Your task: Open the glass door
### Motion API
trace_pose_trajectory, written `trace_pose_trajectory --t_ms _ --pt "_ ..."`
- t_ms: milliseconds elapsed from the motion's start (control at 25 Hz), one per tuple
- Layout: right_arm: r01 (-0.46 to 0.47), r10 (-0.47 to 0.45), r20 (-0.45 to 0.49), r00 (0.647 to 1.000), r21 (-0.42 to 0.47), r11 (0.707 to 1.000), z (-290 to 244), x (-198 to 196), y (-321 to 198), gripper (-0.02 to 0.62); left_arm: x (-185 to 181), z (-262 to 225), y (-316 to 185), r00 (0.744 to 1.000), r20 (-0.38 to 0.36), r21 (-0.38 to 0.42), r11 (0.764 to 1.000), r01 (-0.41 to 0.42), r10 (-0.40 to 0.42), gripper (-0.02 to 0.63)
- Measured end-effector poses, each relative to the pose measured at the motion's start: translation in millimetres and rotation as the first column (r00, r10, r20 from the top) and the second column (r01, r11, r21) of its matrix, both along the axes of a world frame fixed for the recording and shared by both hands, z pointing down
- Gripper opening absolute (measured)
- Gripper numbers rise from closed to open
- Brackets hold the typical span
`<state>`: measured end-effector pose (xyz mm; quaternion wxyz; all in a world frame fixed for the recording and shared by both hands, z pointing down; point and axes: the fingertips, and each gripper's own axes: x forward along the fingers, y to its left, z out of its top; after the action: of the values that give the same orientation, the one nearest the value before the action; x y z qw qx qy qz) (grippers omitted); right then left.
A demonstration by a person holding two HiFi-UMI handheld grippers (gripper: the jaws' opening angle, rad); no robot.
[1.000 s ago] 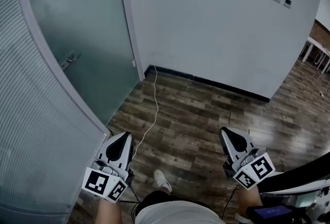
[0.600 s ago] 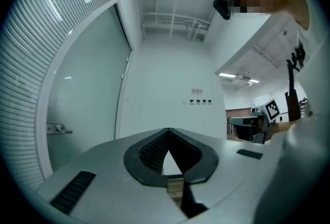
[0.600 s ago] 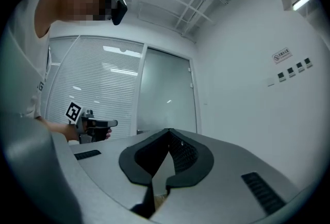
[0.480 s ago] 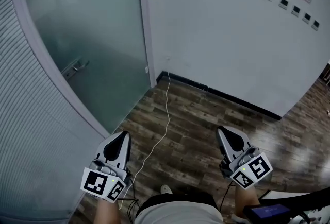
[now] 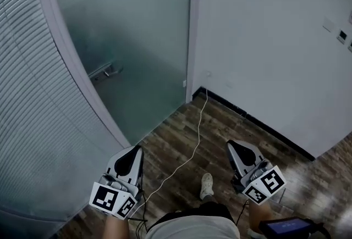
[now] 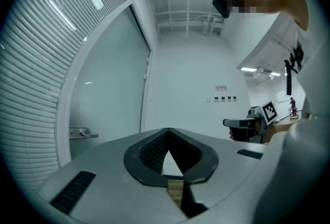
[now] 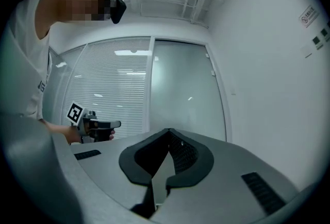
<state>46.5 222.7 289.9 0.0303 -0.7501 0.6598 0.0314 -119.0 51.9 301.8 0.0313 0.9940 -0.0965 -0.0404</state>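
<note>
The frosted glass door [image 5: 126,29] stands closed ahead and to the left, with a metal handle [image 5: 104,72] on its left side. My left gripper [image 5: 132,151] is held low over the wood floor, short of the door, jaws together and nothing between them. My right gripper [image 5: 235,147] hangs level with it to the right, also shut and empty. In the left gripper view the left gripper [image 6: 169,130] points past the door [image 6: 111,94] and its handle [image 6: 82,134]. The right gripper [image 7: 168,130] in its own view faces the door [image 7: 185,99]; no handle shows there.
A ribbed glass partition [image 5: 27,111] curves along the left beside the door. A white wall [image 5: 275,40] with black skirting [image 5: 258,122] runs to the right of the door. A white cable [image 5: 190,144] trails across the wood floor. The person's shoe [image 5: 207,184] is between the grippers.
The view has swung toward the door: door and handle have shifted right and sit nearer the middle. Both grippers have travelled with the person toward the door, still shut.
</note>
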Motion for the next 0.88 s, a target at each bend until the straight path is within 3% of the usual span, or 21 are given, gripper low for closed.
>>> trace_pose_trajectory --t_ms 200,440,640,880 --pt "0.113 -0.113 -0.005 0.994 0.013 0.993 2.9 44.5 -61.0 0.002 29.7 2.2 -41.9 0.994 -0.016 -0.003 0.994 0.106 -0.106 0.0" --pt "0.253 -0.253 -0.01 0.967 0.015 0.967 5.6 105.9 -129.9 0.002 74.0 5.4 -85.4 0.972 -0.019 -0.012 0.972 0.236 -0.236 0.0" --pt "0.384 -0.384 -0.007 0.923 0.008 0.923 0.9 155.8 -191.7 0.002 106.7 0.3 -119.6 0.928 -0.013 -0.021 0.928 0.372 -0.372 -0.001" --pt "0.528 -0.528 0.01 0.849 -0.002 0.849 2.1 191.7 -258.6 0.002 133.3 2.6 -149.8 0.868 0.006 -0.036 0.868 0.496 -0.496 0.0"
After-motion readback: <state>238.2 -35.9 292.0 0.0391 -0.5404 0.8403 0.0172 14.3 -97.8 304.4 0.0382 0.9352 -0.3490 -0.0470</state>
